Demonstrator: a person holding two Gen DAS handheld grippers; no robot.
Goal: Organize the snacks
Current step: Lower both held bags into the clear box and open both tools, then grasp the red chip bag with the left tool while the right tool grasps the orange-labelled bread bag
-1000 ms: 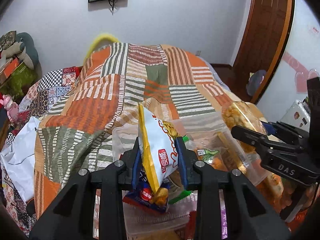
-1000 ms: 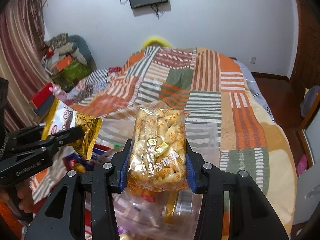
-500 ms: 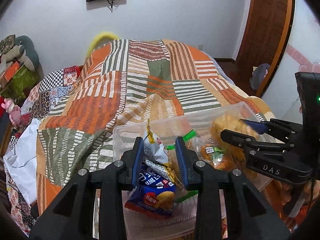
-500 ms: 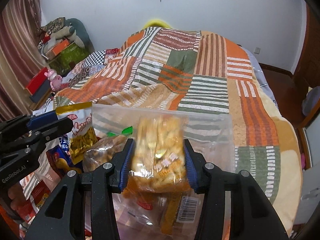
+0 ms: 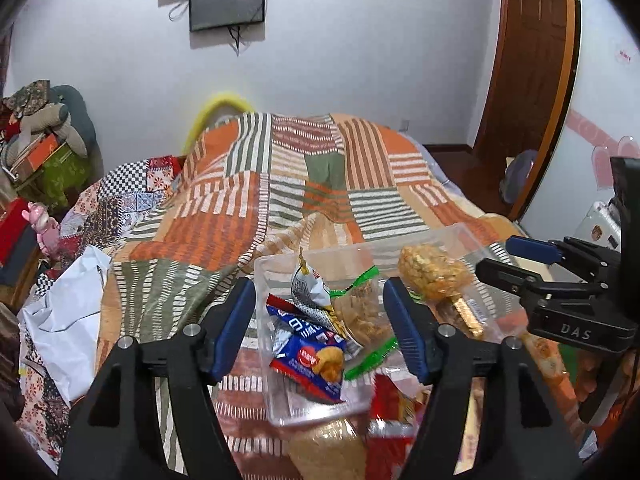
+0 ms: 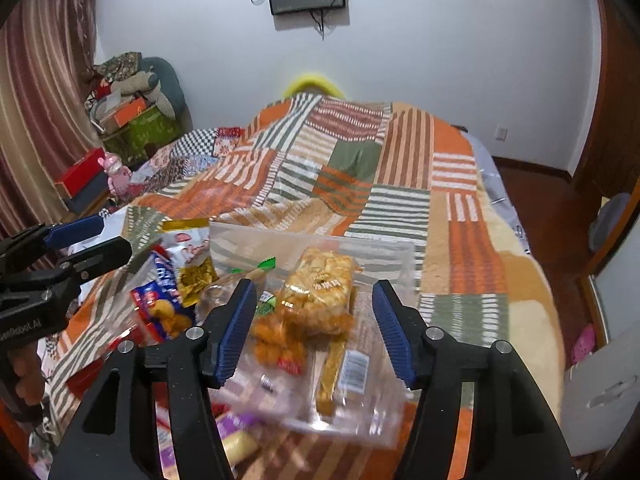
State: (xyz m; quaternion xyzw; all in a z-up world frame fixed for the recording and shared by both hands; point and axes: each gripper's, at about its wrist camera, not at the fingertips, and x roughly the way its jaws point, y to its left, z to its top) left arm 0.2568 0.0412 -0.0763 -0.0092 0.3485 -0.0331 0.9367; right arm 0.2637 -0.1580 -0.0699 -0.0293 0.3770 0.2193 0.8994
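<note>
both packets released into the bin

left wrist: left hand-held gripper (image 5: 320, 330) has just been opening, empty; chip packet (image 5: 310, 294) lies in the clear bin (image 5: 452, 240) on the bed.
right wrist: right hand-held gripper (image 6: 314, 326) likewise opening, released; cracker bag (image 6: 320, 296) rests atop, could slide out.

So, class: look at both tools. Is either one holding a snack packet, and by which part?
Neither. The left tool and right tool have just been opening; their packets lie loose in the clear bin.

Open quilt (image 5: 256, 216) beyond the packet-crowded clear bin (image 6: 404, 252); loose packets, seemingly, along its near edge.
</note>
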